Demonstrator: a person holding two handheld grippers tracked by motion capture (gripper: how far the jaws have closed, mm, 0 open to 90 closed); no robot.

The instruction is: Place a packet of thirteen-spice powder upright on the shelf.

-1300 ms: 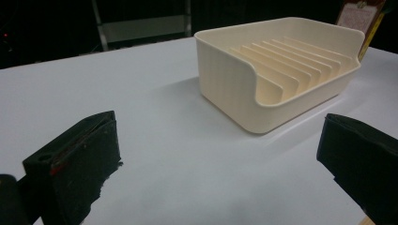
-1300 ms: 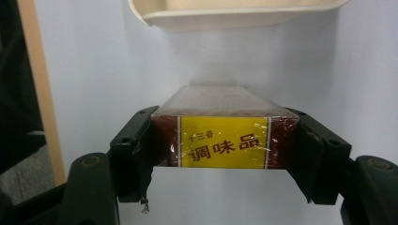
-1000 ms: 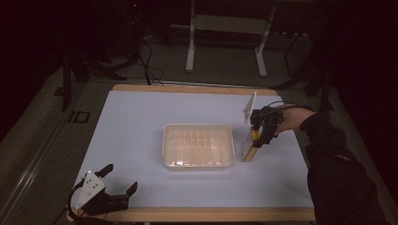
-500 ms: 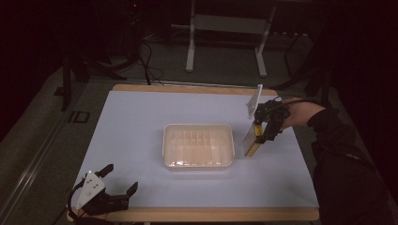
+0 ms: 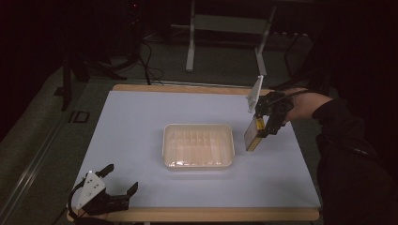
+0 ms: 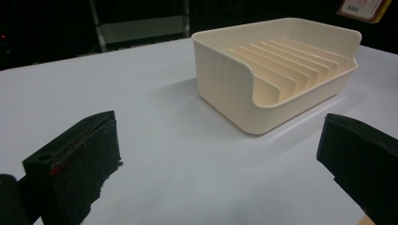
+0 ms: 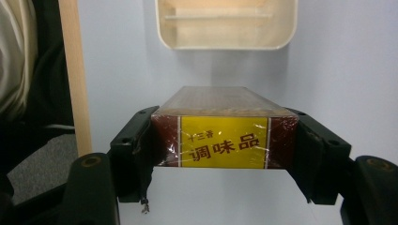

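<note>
1. Closest to me, at the near left corner of the tabletop (image 5: 141,122), the left gripper (image 5: 115,187) rests with its jaws spread wide and nothing between them; its body runs off the bottom of the high view, and the hand holding it can't be made out.
2. In the left gripper view both black jaws are cut off by the picture's edges, with bare pale tabletop in the gap.
3. Mid-table sits a cream ribbed tray (image 5: 198,146), well apart from the left gripper; its inside ribs (image 6: 291,54) show clearly from the left gripper view.
4. Beyond the tray, toward the right edge, the right gripper (image 5: 259,136) pinches a box (image 5: 254,136) and holds it tilted, just beside the tray's right side; whether the box's lower end touches the tabletop is hard to tell.
5. In the right gripper view the box (image 7: 224,136) sits squarely between the two jaws, gripped on its dark red sides, its yellow label with red characters facing the camera and its far end pointing at the tray (image 7: 227,43), whose top is cut off.
6. The person's dark sleeve (image 5: 338,122) blends into the dim room behind.
</note>
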